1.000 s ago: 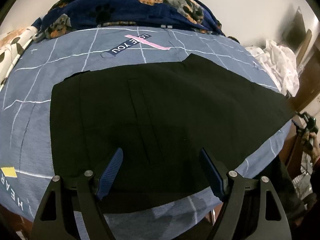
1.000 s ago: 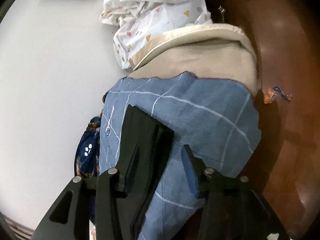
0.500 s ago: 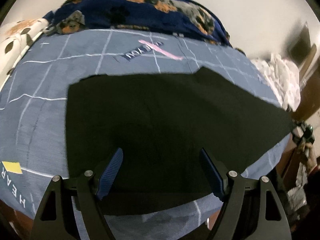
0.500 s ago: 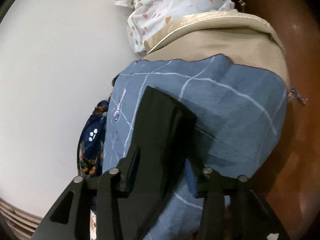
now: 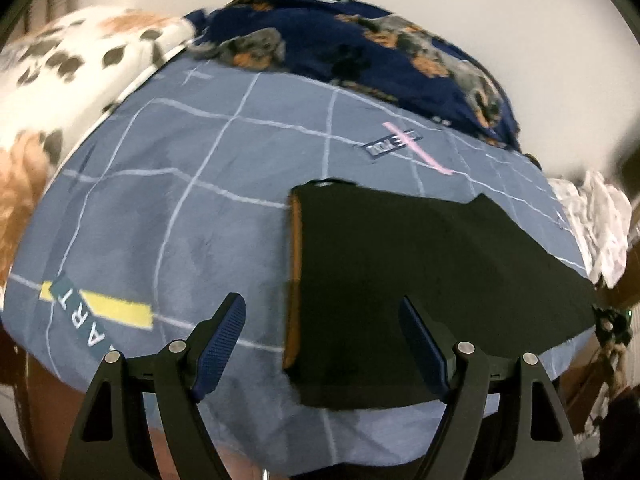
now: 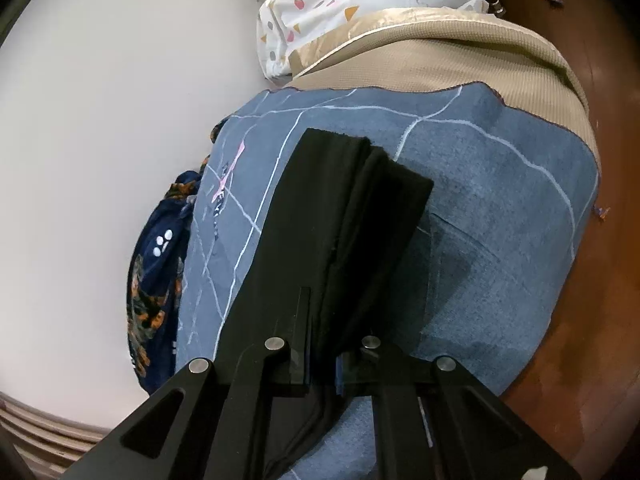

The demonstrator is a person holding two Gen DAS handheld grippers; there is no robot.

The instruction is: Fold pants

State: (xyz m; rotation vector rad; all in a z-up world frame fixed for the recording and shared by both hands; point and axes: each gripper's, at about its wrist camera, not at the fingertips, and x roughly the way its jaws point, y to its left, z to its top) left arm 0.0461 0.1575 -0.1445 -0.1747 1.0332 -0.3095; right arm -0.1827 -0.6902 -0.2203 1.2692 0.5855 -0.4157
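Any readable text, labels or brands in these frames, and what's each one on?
"ART": dark label crossing the yellow stripe on the blue bedsheet; its start runs out of view.
Second dark label by the pink stripe, same bedsheet: too blurred to read.
Nothing legible in the right wrist view.

A bed point(image 5: 168, 216) is covered by a blue sheet with white grid lines and printed labels. Black pants point(image 5: 420, 280) are laid flat on it. A navy dog-print blanket point(image 5: 360, 48) and a white spotted blanket point(image 5: 80, 64) are bunched along its far edge. A beige mattress point(image 6: 460, 60) is exposed at one end
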